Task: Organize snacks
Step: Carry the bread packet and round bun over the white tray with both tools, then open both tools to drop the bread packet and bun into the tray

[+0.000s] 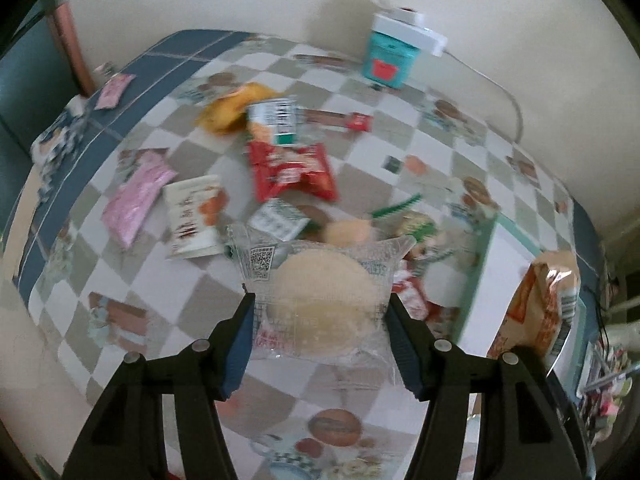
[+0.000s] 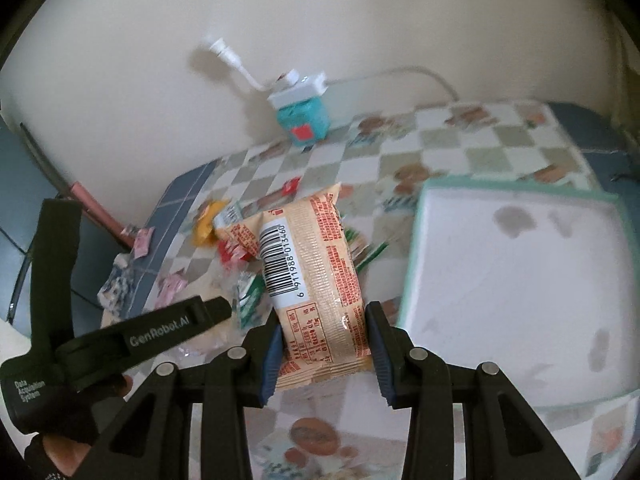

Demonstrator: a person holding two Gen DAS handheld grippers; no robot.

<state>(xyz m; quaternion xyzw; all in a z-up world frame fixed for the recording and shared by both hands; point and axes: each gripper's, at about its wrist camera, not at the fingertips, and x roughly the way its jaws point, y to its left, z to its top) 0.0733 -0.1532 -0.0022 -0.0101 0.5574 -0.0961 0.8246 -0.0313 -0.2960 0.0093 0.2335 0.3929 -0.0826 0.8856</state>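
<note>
My left gripper (image 1: 320, 300) is shut on a clear-wrapped round pastry (image 1: 324, 300), held above the checked tablecloth. My right gripper (image 2: 324, 308) is shut on an orange snack packet (image 2: 312, 276) with a barcode facing up, lifted over the table. That same orange packet (image 1: 540, 304) shows at the right edge of the left wrist view. A white tray with a mint rim (image 2: 412, 272) lies right of the right gripper and holds nothing. Loose snacks lie spread on the cloth: a red packet (image 1: 292, 168), a pink one (image 1: 136, 196), a white one (image 1: 196, 216), a yellow one (image 1: 232, 108).
A teal carton (image 1: 386, 58) with a white power strip (image 1: 412, 30) on top stands by the far wall, its cable running right. The left gripper's body (image 2: 120, 336) and a gloved hand (image 2: 60, 432) fill the right wrist view's lower left. The table's blue-bordered edge (image 1: 64, 184) runs along the left.
</note>
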